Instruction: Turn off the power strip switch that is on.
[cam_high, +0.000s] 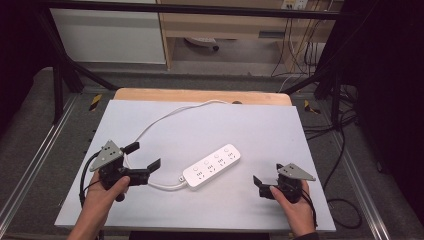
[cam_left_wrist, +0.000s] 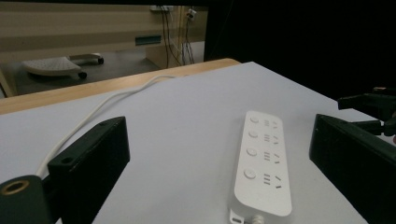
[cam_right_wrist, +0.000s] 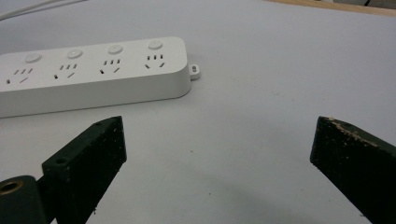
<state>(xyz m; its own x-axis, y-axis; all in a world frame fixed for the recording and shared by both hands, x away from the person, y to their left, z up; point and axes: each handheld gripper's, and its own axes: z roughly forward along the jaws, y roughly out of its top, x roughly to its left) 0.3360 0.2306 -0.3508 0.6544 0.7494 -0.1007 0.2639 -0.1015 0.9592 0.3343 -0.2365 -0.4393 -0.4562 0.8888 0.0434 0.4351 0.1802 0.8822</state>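
A white power strip (cam_high: 212, 167) with several sockets and buttons lies slantwise in the middle of the pale sheet (cam_high: 250, 125). Its white cable (cam_high: 165, 117) leaves the near-left end, loops left and runs to the table's back edge. My left gripper (cam_high: 145, 156) is open just left of the strip, above the cable loop. In the left gripper view the strip (cam_left_wrist: 264, 163) lies between the wide-apart jaws of the left gripper (cam_left_wrist: 217, 135). My right gripper (cam_high: 269, 175) stands open to the strip's right, empty. From the right gripper (cam_right_wrist: 217, 135) the strip (cam_right_wrist: 93, 74) lies ahead to the left.
A strip of bare wood (cam_high: 200, 95) shows at the table's back edge. Black frame bars (cam_high: 70, 70) slant at both back corners. Loose cables (cam_high: 340, 150) lie on the floor to the right. A cabinet (cam_high: 225, 30) stands beyond the table.
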